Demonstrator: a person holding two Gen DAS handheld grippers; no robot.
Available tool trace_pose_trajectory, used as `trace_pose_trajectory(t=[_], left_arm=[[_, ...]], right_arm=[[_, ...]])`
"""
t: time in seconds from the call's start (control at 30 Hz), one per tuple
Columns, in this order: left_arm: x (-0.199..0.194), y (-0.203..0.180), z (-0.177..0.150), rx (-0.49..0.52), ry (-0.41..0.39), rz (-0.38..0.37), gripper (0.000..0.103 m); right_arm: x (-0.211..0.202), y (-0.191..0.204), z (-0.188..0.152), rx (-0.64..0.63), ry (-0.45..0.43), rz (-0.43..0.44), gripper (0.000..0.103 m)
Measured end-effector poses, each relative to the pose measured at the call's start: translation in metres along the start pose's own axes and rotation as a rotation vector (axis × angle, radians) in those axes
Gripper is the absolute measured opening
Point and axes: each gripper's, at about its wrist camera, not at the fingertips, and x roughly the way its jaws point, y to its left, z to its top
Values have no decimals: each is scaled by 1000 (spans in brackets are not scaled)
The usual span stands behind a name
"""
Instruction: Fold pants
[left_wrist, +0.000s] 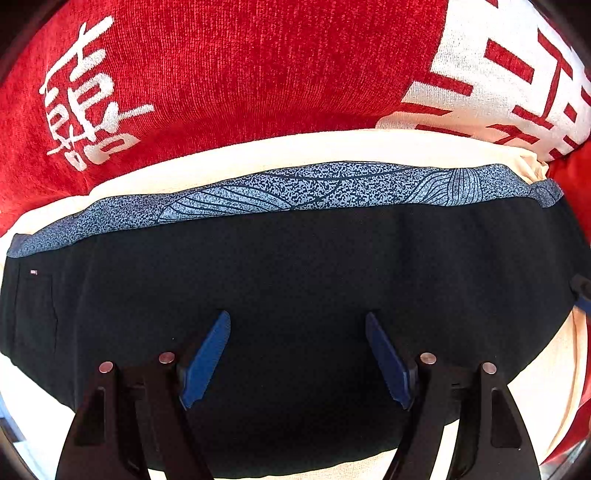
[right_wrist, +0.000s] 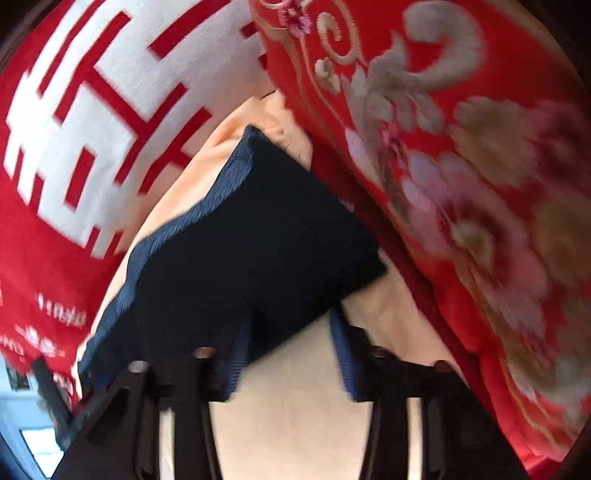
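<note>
the left claw (left_wrist: 297, 360) hangs spread wide over the middle of the black pants (left_wrist: 295, 280), its blue pads (left_wrist: 205, 363) clear of the cloth as far as i can tell, gripping nothing. the right claw (right_wrist: 291, 354) is also released, straddling the pants' near edge by a corner, one finger over the dark cloth and the other over the cream sheet (right_wrist: 295, 424); that view is smeared, so contact is hard to judge. the pants lie flat on the sheet, the speckled blue waistband (left_wrist: 314, 184) along the far side, a red pillow with white characters (left_wrist: 221, 74) behind and a red embroidered quilt (right_wrist: 461, 184) crowding the right. i'd say each claw should pinch every layer at an edge, not the middle, lift both ends level, and keep clear of the quilt.
</note>
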Motion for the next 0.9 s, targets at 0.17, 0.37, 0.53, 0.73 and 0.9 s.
trace_pose_trajectory(t=[0.17,0.37,0.53,0.73,0.9], left_arm=[[0,0,3,10,1,7,82],[-12,-5,11,16,26,48,85],[-20,-36,35,93,-39,31,85],[18,-55,60,46,-39,40,91],[24,-39,80,-12,-42,23,96]], right_arm=[[-10,4,-10,-141,-10,-110,15],[-41,0,-18,-149,-21,-46,37],[-27,48,3,-346,-48,-27,37],[30,36,52,-291,-52,-120,16],[29,34,74,-263,-70,-140,19]])
